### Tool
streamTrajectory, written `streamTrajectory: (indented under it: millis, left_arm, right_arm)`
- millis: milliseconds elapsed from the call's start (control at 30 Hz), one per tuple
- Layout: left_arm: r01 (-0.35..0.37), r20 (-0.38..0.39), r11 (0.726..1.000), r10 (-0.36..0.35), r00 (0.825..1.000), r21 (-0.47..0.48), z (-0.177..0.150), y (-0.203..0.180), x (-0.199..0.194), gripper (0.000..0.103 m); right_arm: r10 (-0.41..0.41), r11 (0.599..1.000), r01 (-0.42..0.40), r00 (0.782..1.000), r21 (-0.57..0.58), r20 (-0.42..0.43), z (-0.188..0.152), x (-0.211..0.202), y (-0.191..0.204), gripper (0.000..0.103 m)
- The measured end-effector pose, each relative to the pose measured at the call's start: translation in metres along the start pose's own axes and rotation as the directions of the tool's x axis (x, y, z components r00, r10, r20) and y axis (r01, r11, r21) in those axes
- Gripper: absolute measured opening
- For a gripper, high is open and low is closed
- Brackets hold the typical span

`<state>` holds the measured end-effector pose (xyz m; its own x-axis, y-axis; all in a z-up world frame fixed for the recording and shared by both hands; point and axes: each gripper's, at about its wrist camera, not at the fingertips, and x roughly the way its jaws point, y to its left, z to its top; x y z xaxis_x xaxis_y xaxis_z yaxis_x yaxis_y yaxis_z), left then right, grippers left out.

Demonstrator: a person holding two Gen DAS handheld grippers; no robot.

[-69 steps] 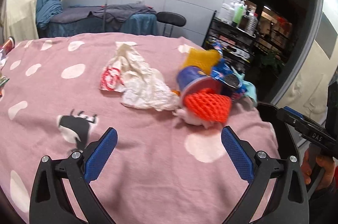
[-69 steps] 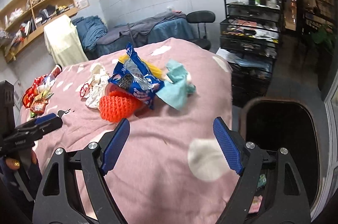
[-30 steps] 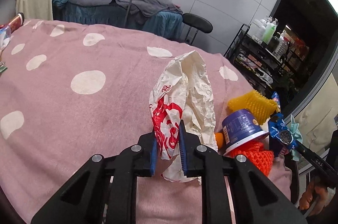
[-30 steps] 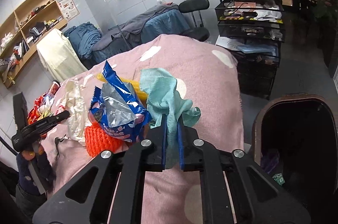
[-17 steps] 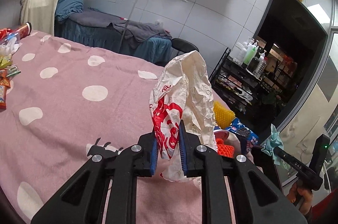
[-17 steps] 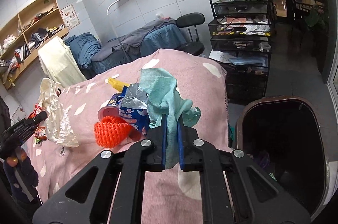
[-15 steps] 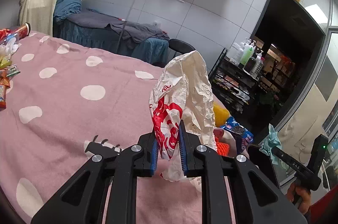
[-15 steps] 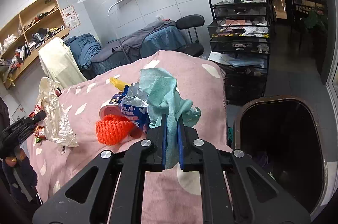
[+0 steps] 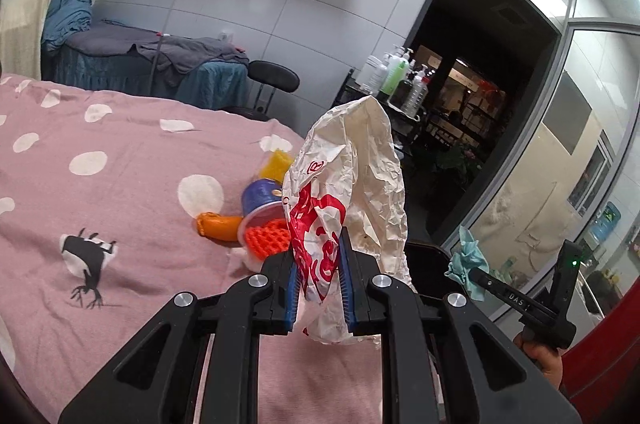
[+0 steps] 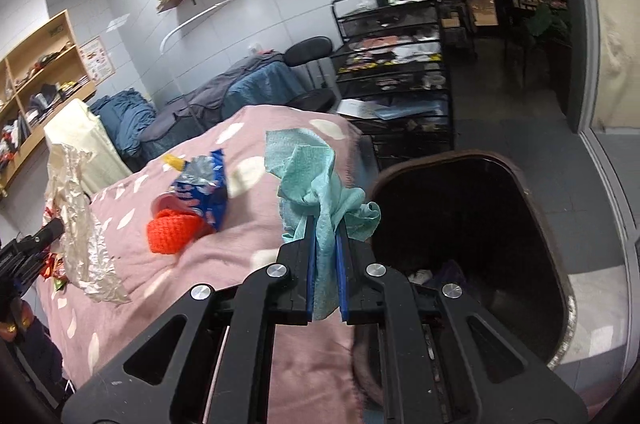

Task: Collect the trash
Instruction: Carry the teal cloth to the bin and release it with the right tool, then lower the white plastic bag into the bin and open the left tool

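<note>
My left gripper (image 9: 319, 289) is shut on a crumpled white paper bag with red print (image 9: 352, 192) and holds it up above the pink spotted tablecloth (image 9: 120, 208). My right gripper (image 10: 325, 274) is shut on a teal cloth (image 10: 316, 184), held over the table's edge next to the open dark trash bin (image 10: 472, 224). The bin's rim (image 9: 424, 256) shows behind the bag in the left wrist view. On the table lie an orange net (image 10: 170, 230), a blue snack wrapper (image 10: 204, 190), a purple cup (image 9: 260, 196) and a yellow sponge (image 9: 276, 162).
A black wire cart (image 10: 400, 72) with bottles stands behind the bin. A black stool (image 9: 272, 80) and a covered bed (image 9: 132, 64) are beyond the table. Snack packets (image 10: 54, 270) lie at the table's far end.
Both grippers closed on their items, lifted them off the table and carried them toward the bin. The right gripper now sits closer to the bin's opening.
</note>
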<state>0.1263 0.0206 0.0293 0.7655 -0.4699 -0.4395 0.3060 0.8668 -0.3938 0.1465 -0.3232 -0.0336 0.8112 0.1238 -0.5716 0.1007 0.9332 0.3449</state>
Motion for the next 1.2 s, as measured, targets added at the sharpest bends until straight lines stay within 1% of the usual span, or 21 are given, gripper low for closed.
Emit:
streamTrajectory:
  millis: [233, 333, 400, 433, 467, 500, 533, 667, 833, 900, 967, 1033, 1100, 1200]
  left_arm:
    - [0.071, -0.052, 0.996, -0.067, 0.996, 0.059, -0.007, -0.036, 0.031, 0.017]
    - [0.094, -0.073, 0.993, -0.088, 0.993, 0.078, -0.011, -0.050, 0.040, 0.017]
    - [0.104, -0.086, 0.990, -0.096, 0.992, 0.096, -0.014, -0.058, 0.047, 0.017]
    - [0.108, -0.096, 0.989, -0.098, 0.991, 0.105, -0.016, -0.064, 0.052, 0.017]
    - [0.112, -0.104, 0.987, -0.100, 0.990, 0.113, -0.017, -0.068, 0.056, 0.017]
    - [0.115, -0.111, 0.986, -0.102, 0.989, 0.119, -0.019, -0.073, 0.060, 0.017]
    - [0.121, -0.120, 0.985, -0.105, 0.987, 0.126, -0.021, -0.077, 0.063, 0.017]
    - [0.139, -0.155, 0.978, -0.115, 0.981, 0.155, -0.029, -0.094, 0.077, 0.017]
    - [0.170, -0.203, 0.966, -0.129, 0.971, 0.197, -0.038, -0.118, 0.099, 0.017]
    - [0.178, -0.223, 0.960, -0.129, 0.966, 0.217, -0.043, -0.128, 0.108, 0.017]
    - [0.187, -0.245, 0.954, -0.128, 0.961, 0.236, -0.048, -0.139, 0.117, 0.017]
    - [0.195, -0.268, 0.949, -0.125, 0.955, 0.249, -0.054, -0.148, 0.127, 0.017]
    - [0.195, -0.287, 0.947, -0.118, 0.951, 0.256, -0.057, -0.154, 0.136, 0.017]
    - [0.203, -0.327, 0.948, -0.116, 0.938, 0.246, -0.060, -0.163, 0.151, 0.017]
  right_arm:
    - [-0.112, 0.991, 0.116, 0.992, 0.061, -0.056, -0.011, 0.010, -0.040, 0.010]
    - [-0.159, 0.983, 0.168, 0.982, 0.079, -0.105, -0.019, 0.023, -0.056, 0.011]
    - [-0.161, 0.979, 0.175, 0.978, 0.101, -0.132, -0.025, 0.029, -0.065, 0.015]
    - [-0.165, 0.978, 0.180, 0.976, 0.105, -0.140, -0.028, 0.031, -0.067, 0.020]
    - [-0.174, 0.976, 0.191, 0.973, 0.108, -0.150, -0.031, 0.034, -0.071, 0.031]
    - [-0.185, 0.973, 0.203, 0.971, 0.112, -0.153, -0.034, 0.034, -0.074, 0.037]
    - [-0.191, 0.971, 0.209, 0.970, 0.114, -0.151, -0.036, 0.034, -0.075, 0.047]
    - [-0.221, 0.962, 0.237, 0.967, 0.131, -0.130, -0.040, 0.024, -0.084, 0.055]
    - [-0.255, 0.948, 0.264, 0.964, 0.179, -0.072, -0.033, 0.006, -0.098, 0.056]
    - [-0.269, 0.943, 0.274, 0.962, 0.189, -0.049, -0.027, 0.000, -0.102, 0.057]
    - [-0.287, 0.937, 0.285, 0.958, 0.203, -0.020, -0.023, -0.009, -0.106, 0.060]
    - [-0.299, 0.933, 0.292, 0.954, 0.211, 0.000, -0.019, -0.015, -0.109, 0.061]
    - [-0.313, 0.928, 0.302, 0.950, 0.217, 0.016, -0.016, -0.021, -0.113, 0.062]
    - [-0.323, 0.924, 0.308, 0.946, 0.226, 0.027, -0.011, -0.026, -0.117, 0.062]
